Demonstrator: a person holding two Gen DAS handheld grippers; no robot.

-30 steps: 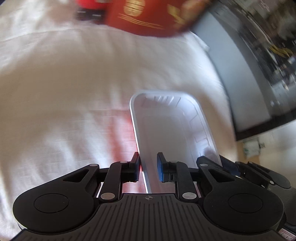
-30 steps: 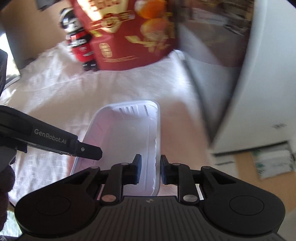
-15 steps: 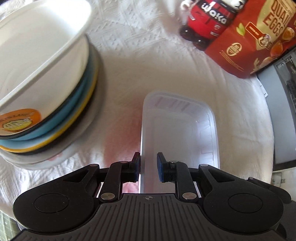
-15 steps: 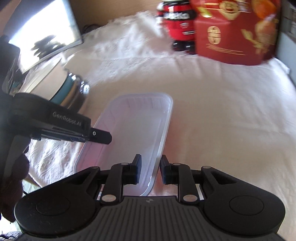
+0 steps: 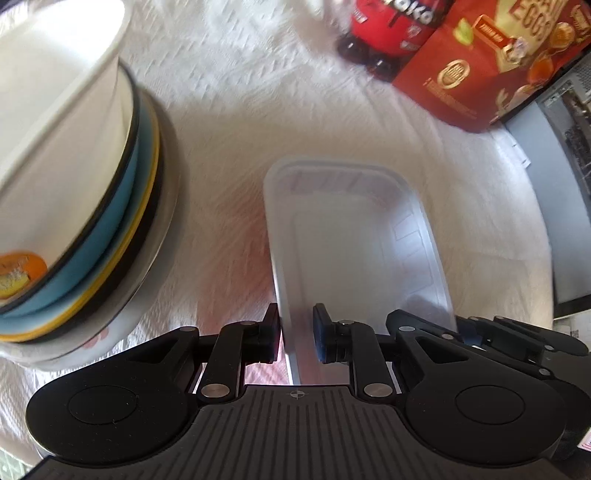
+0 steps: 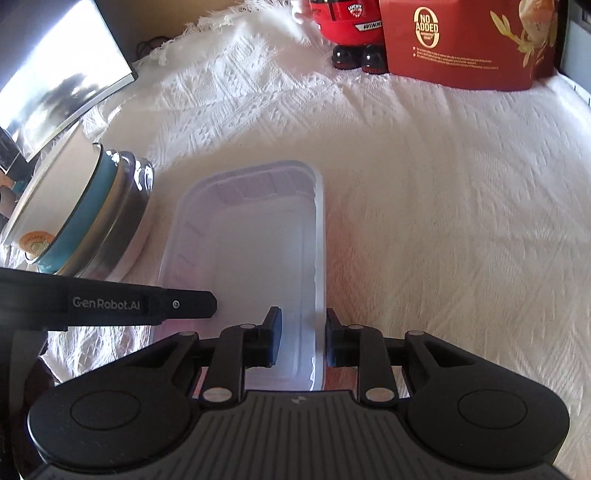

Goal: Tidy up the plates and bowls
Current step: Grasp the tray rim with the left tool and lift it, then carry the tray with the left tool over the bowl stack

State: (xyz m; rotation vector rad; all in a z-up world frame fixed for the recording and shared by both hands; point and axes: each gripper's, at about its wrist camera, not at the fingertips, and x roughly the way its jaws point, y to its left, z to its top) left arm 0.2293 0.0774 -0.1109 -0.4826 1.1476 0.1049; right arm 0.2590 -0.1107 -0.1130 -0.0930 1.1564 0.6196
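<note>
A translucent rectangular plastic container point(image 5: 351, 236) is held between both grippers above the white tablecloth. My left gripper point(image 5: 295, 334) is shut on the container's left rim. My right gripper point(image 6: 302, 339) is shut on its right rim point(image 6: 319, 295). The container also shows in the right wrist view point(image 6: 251, 251). A stack of bowls and plates point(image 5: 74, 192), white bowl on top, then blue, yellow and a white plate, stands just left of the container. The stack shows in the right wrist view point(image 6: 85, 218) too. The left gripper's body point(image 6: 107, 304) crosses the right view.
A red toy figure point(image 6: 347, 26) and a red egg carton point(image 6: 465, 40) stand at the back of the table. A dark appliance point(image 5: 565, 155) is at the right edge. A shiny flat panel point(image 6: 55, 81) lies at the far left.
Both grippers have carried the container leftward, from beside the appliance to right next to the stack of bowls. The grip on both rims is unchanged.
</note>
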